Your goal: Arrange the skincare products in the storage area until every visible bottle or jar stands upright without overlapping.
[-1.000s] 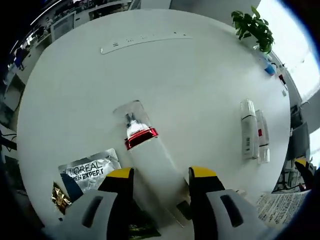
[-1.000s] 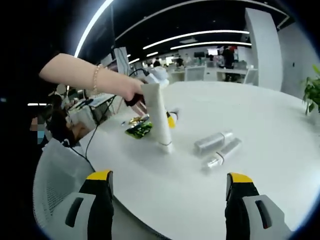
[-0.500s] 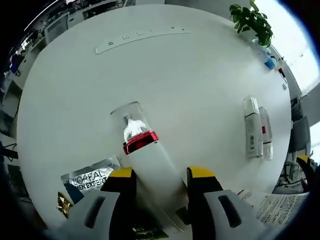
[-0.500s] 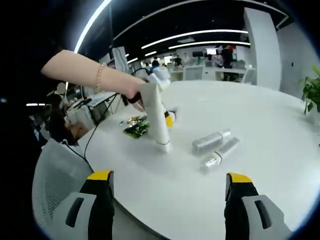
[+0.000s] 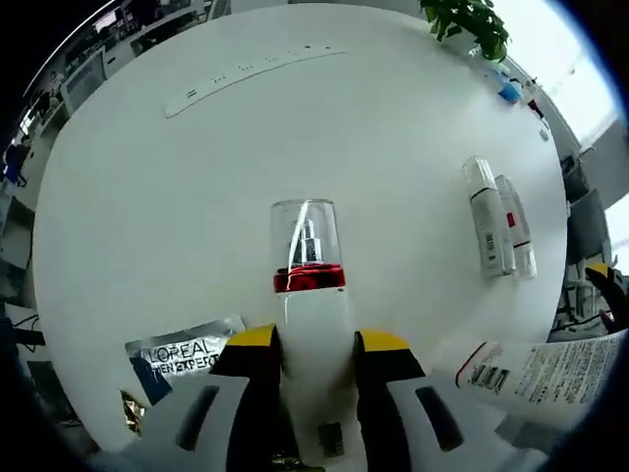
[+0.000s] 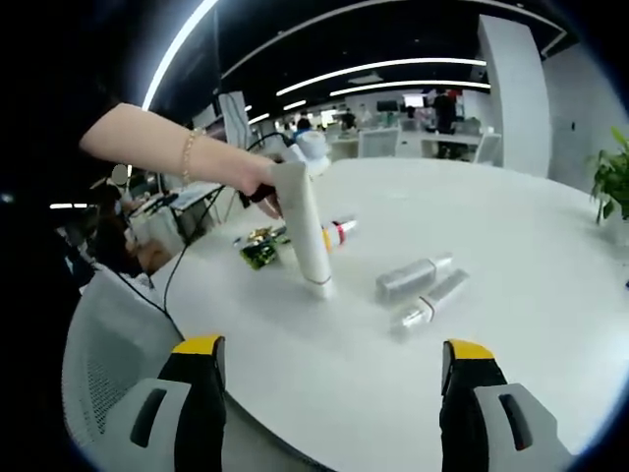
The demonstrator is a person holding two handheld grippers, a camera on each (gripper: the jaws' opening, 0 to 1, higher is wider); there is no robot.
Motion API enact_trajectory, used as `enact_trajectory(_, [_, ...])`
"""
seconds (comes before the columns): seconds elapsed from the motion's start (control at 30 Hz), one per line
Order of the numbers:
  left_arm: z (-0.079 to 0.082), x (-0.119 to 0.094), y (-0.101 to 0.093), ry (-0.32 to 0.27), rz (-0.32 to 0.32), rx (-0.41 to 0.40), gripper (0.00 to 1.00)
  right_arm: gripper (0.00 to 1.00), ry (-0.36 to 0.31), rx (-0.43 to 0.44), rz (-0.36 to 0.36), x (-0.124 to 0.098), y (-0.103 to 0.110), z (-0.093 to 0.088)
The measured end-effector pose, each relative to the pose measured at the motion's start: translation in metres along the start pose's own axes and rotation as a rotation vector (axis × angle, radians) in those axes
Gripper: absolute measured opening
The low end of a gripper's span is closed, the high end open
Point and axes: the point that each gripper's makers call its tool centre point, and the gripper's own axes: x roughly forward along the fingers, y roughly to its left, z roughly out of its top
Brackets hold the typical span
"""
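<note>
1. Left tongs (image 5: pixel 307 346): the yellow-tipped jaws pinch the white body of a pump bottle (image 5: pixel 313 295). The bottle has a red collar and a clear cap, and in the left gripper view it points straight away from the jaws.
2. Change from one second ago: the bottle then lay slanted between the jaws, cap leaning to the left. It now runs in line with them, and the jaws stand closer together on its body.
3. In the right gripper view, a person's hand (image 6: pixel 257 184) holds the left tongs beside a tall white tube (image 6: pixel 303 229), which stands on its end on the bench (image 6: pixel 511 246). The red-collared pump bottle (image 6: pixel 337 232) now projects to the right from behind the tube; earlier it was not visible there.
4. Right tongs (image 6: pixel 334 398): jaws spread wide, gripping nothing, positioned over the near edge of the bench. Their position matches the earlier frames.
5. Two slim silver-white bottles (image 6: pixel 423 288) lie on their sides, touching each other, near the middle of the bench. They lie just as they did one second ago. In the left gripper view they sit at the right (image 5: pixel 496 231).
6. A silver sachet (image 5: pixel 187 346) lies flat on the bench, left of the left tongs.
7. A white tube with a barcode label (image 5: pixel 545 369) enters the left gripper view at lower right; it was less visible before.
8. A potted plant (image 5: pixel 467 18) stands at the far edge of the bench.
</note>
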Motion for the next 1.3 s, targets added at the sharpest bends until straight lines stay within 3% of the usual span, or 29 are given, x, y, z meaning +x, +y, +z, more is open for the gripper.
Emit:
enact_trajectory(0.3, [-0.003, -0.010, 0.001, -0.049, -0.051, -0.051, 0.22, 0.94, 0.000, 0.001, 0.001, 0.000, 0.000, 0.001])
enact_trajectory(0.43, [0.001, -0.019, 0.005, -0.117, -0.088, -0.094, 0.22, 0.94, 0.000, -0.001, 0.006, 0.001, 0.001, 0.001])
enact_trajectory(0.63, [0.012, -0.039, 0.008, -0.275, -0.162, -0.135, 0.22, 0.94, 0.000, -0.004, 0.019, 0.001, 0.003, 0.002])
enact_trajectory(0.87, [0.018, -0.063, 0.014, -0.378, -0.179, -0.144, 0.22, 0.94, -0.009, -0.010, 0.048, 0.000, 0.010, 0.005])
enact_trajectory(1.03, [0.037, -0.095, 0.020, -0.546, -0.270, -0.210, 0.22, 0.94, -0.019, -0.019, 0.074, -0.001, 0.015, 0.009])
enact_trajectory(1.17, [0.042, -0.130, 0.016, -0.670, -0.336, -0.234, 0.22, 0.94, -0.039, -0.007, 0.087, -0.004, 0.016, 0.014])
enact_trajectory(1.3, [0.035, -0.155, 0.008, -0.713, -0.378, -0.215, 0.22, 0.94, -0.065, 0.003, 0.104, -0.007, 0.019, 0.022])
